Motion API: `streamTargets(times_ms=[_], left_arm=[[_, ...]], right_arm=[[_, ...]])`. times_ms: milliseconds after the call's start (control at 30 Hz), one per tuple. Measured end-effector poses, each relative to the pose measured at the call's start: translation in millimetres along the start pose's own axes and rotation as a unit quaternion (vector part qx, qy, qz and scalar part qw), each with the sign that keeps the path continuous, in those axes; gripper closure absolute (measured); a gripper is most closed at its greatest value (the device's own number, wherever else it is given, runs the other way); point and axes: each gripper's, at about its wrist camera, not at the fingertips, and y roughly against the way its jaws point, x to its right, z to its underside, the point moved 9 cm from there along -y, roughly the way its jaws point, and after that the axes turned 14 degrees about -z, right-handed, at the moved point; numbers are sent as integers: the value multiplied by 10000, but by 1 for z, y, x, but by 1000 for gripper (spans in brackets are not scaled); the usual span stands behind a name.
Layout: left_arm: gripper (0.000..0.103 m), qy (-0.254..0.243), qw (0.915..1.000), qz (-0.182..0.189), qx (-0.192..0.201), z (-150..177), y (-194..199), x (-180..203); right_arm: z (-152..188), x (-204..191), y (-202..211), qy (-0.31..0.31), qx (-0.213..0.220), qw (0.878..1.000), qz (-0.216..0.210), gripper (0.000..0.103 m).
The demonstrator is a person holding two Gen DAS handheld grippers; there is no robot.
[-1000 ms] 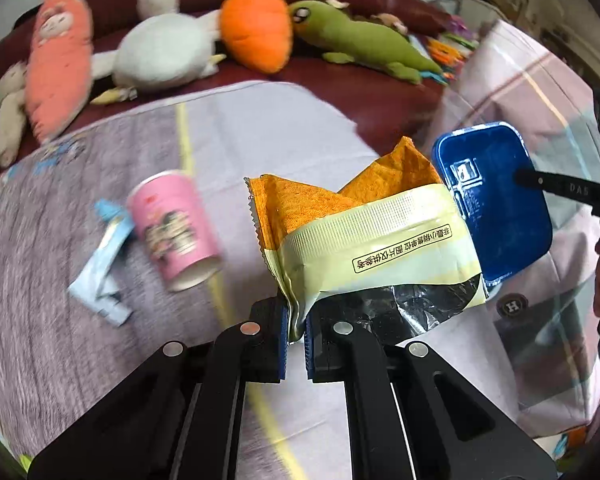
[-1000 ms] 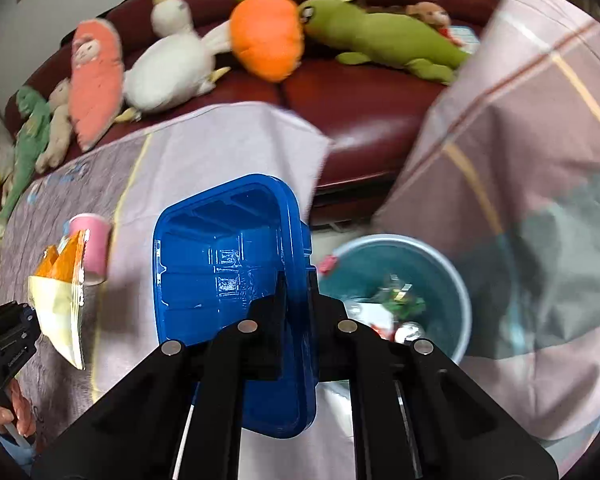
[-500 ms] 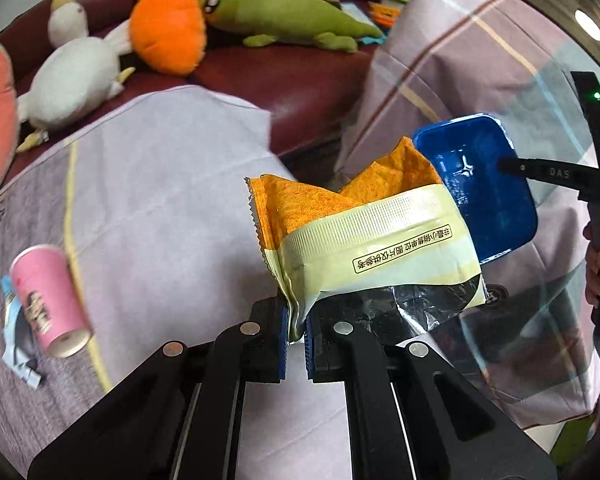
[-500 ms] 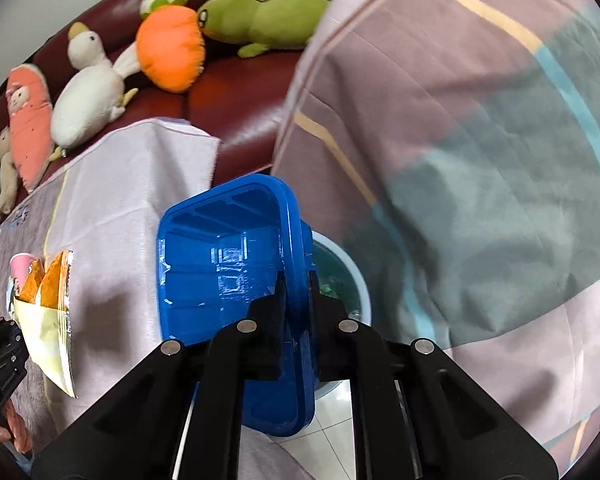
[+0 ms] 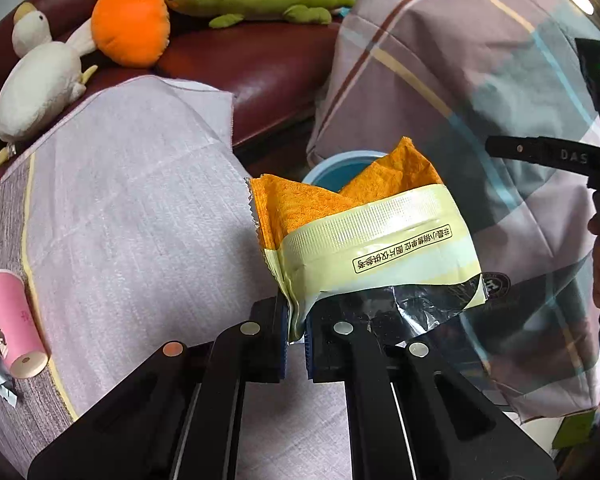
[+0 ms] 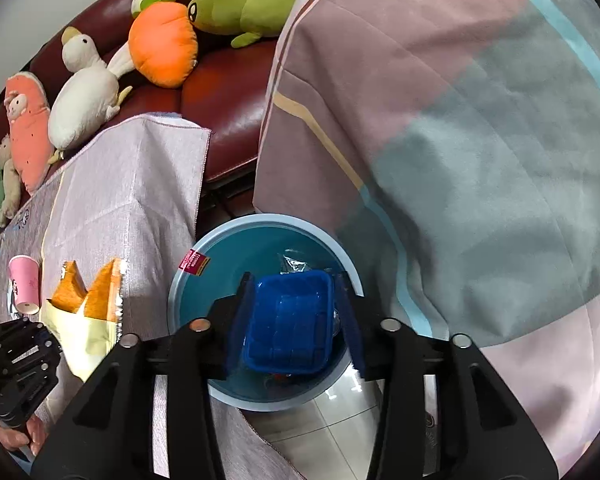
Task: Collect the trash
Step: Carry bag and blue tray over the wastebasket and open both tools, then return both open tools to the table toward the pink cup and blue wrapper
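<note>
Right gripper hangs over the bin, its jaws having just spread to drop the tray now lying inside, while the left gripper clamps the wrapper just short of the rim, next in line.

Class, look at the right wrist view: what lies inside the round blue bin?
The bin holds a blue plastic tray over crumpled wrappers; whatever lies beneath the tray is hidden.
</note>
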Motion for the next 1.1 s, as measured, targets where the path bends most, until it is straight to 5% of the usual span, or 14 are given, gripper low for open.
streamTargets(times_ms=[233,467,533,667,1100], left_arm=[[96,-239,9996,69,-95,-4,-14,27],[92,-407,9985,241,-260,-8,-34,57],[82,-358,9985,286,-308,-9,-38,60],[32,-283,9987,284,-308,-10,-41,62],[12,-77,9988,369,-316,-4,-30,48]], right_arm=[[-3,3,11,69,104,9999,87,35],[-3,12,18,0,115,9998,152,33],[-3,14,18,-20,103,9998,174,33],[-4,17,20,-22,80,9997,227,33],[-1,6,13,45,-116,9996,259,27]])
